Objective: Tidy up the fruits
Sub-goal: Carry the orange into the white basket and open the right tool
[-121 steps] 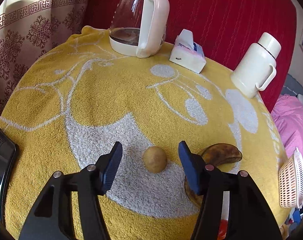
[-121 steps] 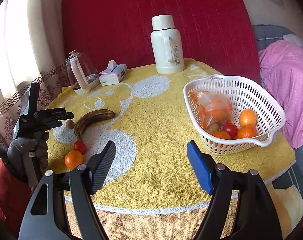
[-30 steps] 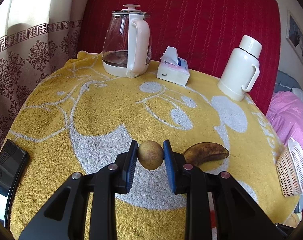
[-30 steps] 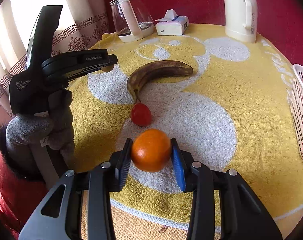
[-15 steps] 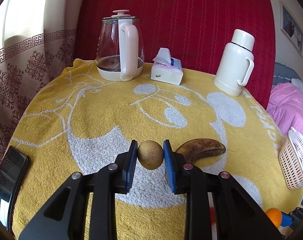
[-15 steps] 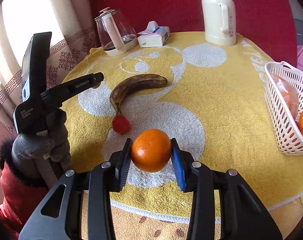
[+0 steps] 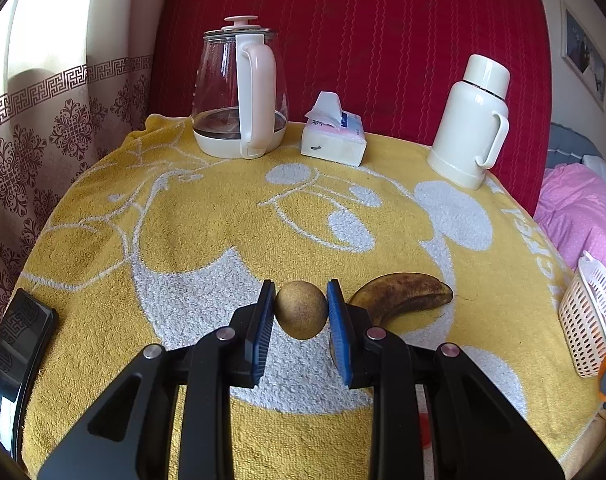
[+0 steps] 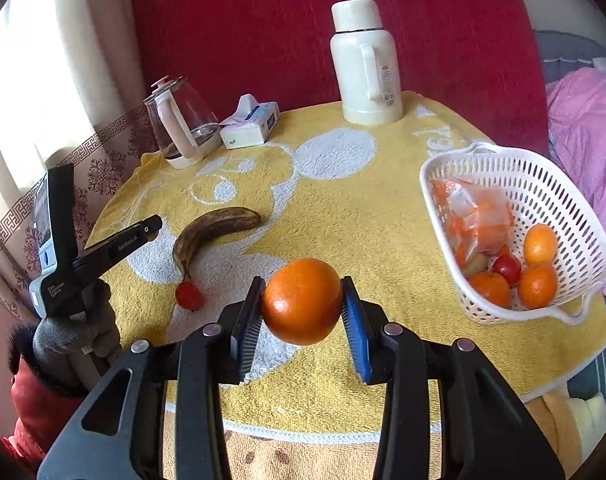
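My left gripper (image 7: 301, 312) is shut on a small round brown fruit (image 7: 300, 309), held just above the yellow towel. A dark overripe banana (image 7: 399, 293) lies right of it. My right gripper (image 8: 302, 304) is shut on an orange (image 8: 302, 301), lifted over the towel's front. In the right wrist view the banana (image 8: 211, 229) and a small red tomato (image 8: 189, 296) lie at left, beside the left gripper (image 8: 153, 225) held by a gloved hand (image 8: 69, 336). The white basket (image 8: 543, 184) at right holds several oranges, a tomato and a plastic bag.
At the back stand a glass kettle (image 7: 239, 92), a tissue pack (image 7: 333, 136) and a white thermos (image 7: 471, 120). A black phone (image 7: 15, 340) lies at the table's left edge. Pink bedding (image 8: 583, 120) is beyond the basket. A red curtain hangs behind.
My right gripper has lifted and swung right with the orange; the basket has come fully into its view. The left gripper has kept almost still with the brown fruit.
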### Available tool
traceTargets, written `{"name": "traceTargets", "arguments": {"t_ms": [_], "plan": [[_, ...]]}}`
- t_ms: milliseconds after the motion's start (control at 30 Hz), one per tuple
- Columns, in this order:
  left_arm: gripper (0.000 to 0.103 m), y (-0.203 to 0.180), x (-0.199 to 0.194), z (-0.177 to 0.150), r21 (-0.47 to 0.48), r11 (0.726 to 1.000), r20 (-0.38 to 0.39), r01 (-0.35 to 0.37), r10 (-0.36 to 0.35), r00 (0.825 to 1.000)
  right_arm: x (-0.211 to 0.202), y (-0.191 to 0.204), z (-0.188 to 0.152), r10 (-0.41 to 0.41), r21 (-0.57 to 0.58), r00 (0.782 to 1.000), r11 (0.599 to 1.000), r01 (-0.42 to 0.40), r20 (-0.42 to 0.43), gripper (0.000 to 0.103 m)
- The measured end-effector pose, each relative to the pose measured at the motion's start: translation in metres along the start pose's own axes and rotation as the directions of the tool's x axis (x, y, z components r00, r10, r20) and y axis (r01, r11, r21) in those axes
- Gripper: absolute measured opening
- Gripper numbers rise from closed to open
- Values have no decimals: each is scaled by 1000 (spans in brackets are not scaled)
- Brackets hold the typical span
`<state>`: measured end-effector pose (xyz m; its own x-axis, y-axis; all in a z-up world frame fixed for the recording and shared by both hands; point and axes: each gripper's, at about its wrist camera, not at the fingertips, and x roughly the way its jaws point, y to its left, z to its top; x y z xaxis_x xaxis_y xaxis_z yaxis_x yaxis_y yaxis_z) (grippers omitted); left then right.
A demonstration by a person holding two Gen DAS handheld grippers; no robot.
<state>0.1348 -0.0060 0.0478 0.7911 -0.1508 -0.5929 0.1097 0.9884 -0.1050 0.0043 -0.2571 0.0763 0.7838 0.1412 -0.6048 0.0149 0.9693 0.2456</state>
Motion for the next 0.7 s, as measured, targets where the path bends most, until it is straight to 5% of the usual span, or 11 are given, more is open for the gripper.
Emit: {"name": "traceTargets", "arguments": {"t_ms": [233, 700], "plan": [[27, 0, 2, -2, 6, 1000, -6, -2, 2, 1000, -27, -53, 11, -136, 101, 987, 987, 127, 85, 39], [27, -1, 7, -2, 13, 1000, -20, -12, 13, 1000, -44, -138, 14, -347, 252, 932, 916, 313, 105, 39]]}}
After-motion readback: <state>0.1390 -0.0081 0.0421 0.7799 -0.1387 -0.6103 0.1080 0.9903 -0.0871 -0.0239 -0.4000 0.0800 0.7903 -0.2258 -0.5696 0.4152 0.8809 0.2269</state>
